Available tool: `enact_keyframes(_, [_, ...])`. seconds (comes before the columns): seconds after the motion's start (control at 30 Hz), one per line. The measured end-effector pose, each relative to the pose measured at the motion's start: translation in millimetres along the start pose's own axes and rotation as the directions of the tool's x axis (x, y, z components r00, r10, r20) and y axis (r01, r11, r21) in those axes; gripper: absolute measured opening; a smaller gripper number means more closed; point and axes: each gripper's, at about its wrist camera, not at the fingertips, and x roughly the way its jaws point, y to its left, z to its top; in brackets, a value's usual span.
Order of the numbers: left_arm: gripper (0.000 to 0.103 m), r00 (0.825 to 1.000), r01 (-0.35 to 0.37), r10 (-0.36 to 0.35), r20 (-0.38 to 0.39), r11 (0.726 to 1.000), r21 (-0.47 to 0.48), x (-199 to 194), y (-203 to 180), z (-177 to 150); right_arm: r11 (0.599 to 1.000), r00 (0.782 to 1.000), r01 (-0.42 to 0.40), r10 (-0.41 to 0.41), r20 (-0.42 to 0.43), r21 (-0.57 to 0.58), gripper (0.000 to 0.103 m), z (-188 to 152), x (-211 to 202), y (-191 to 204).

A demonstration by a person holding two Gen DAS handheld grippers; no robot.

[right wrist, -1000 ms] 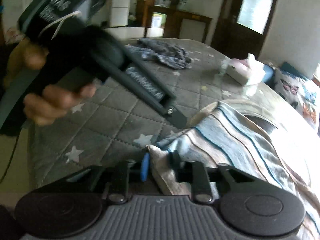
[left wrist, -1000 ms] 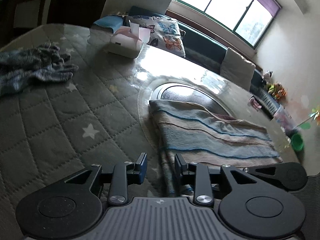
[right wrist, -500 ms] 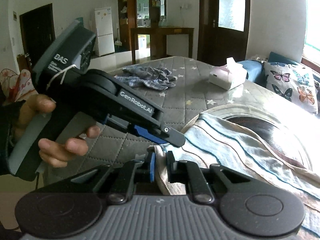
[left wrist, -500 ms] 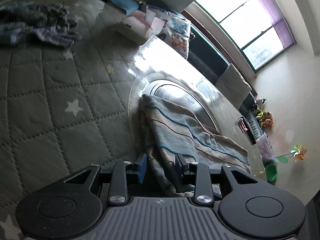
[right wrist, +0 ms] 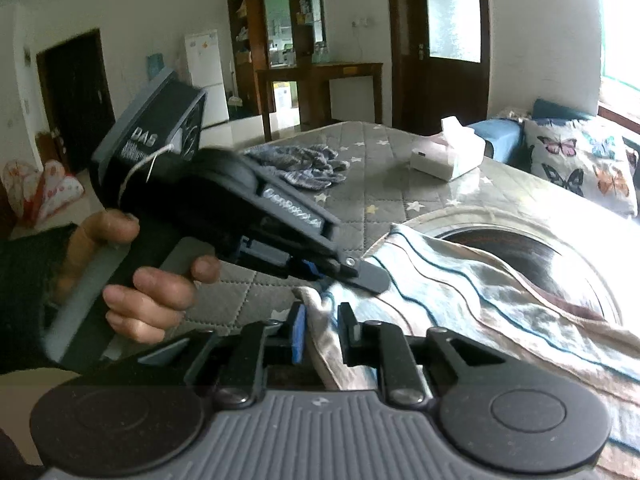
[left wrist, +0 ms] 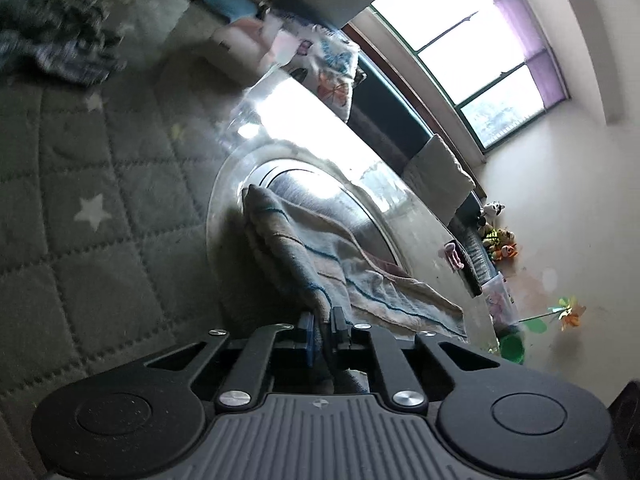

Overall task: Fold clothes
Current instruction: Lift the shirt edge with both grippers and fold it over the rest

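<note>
A folded striped garment [left wrist: 320, 256], beige with blue and brown lines, lies over the round glass inset of the table and is lifted at its near edge. My left gripper [left wrist: 322, 326] is shut on that near edge. In the right wrist view the same garment [right wrist: 460, 292] spreads to the right. My right gripper [right wrist: 322, 328] holds a corner of it between its fingers, which stand a little apart. The left gripper's body [right wrist: 224, 200], held by a hand, sits just above and left of that corner.
A crumpled blue-grey garment [right wrist: 304, 164] lies farther back on the quilted star-pattern table cover [left wrist: 80, 208]. A white tissue box [right wrist: 448, 156] stands beyond it. A butterfly cushion [right wrist: 580, 164] and a bench lie past the table's far edge.
The left gripper has closed onto the striped garment's near edge and tilted, lifting the cloth. The right gripper has stayed on its corner, its fingers now slightly wider apart.
</note>
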Motion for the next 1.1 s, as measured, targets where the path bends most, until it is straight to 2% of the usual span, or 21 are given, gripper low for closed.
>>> enact_keyframes(0.1, [0.008,1.000,0.001,-0.001,0.010,1.000,0.019,-1,-3,1,0.998,0.999,0.027,-0.028,0.016,0.053,0.019,0,-14,-19])
enact_keyframes(0.2, [0.008,1.000,0.004,-0.005,0.019,0.999,0.034,-1,-7,1,0.989,0.993,0.118,-0.119,0.009,0.089,0.019,-2,-17,-44])
enact_keyframes(0.3, [0.008,1.000,0.006,-0.008,0.030,0.998,0.060,-4,-15,2,0.963,0.972,0.234,-0.231,-0.038,0.135,0.019,-7,-4,-76])
enact_keyframes(0.43, [0.008,0.999,0.017,-0.021,0.044,0.995,0.094,-8,-24,3,0.933,0.949,0.313,-0.301,-0.095,0.176,0.019,-15,18,-110])
enact_keyframes(0.57, [0.008,0.999,0.022,-0.028,0.046,0.994,0.111,-11,-30,6,0.917,0.936,0.346,-0.326,-0.131,0.199,0.016,-21,39,-130])
enact_keyframes(0.83, [0.008,0.998,0.027,-0.034,0.045,0.990,0.142,-14,-38,9,0.887,0.922,0.388,-0.370,-0.118,0.250,0.016,-15,57,-156])
enact_keyframes(0.97, [0.008,0.999,0.023,-0.030,0.044,0.989,0.148,-15,-45,12,0.891,0.914,0.404,-0.383,-0.136,0.207,0.016,-12,57,-150])
enact_keyframes(1.1, [0.008,0.999,0.020,-0.025,0.035,0.988,0.155,-16,-62,17,0.908,0.915,0.392,-0.368,-0.166,0.149,0.016,-18,44,-135])
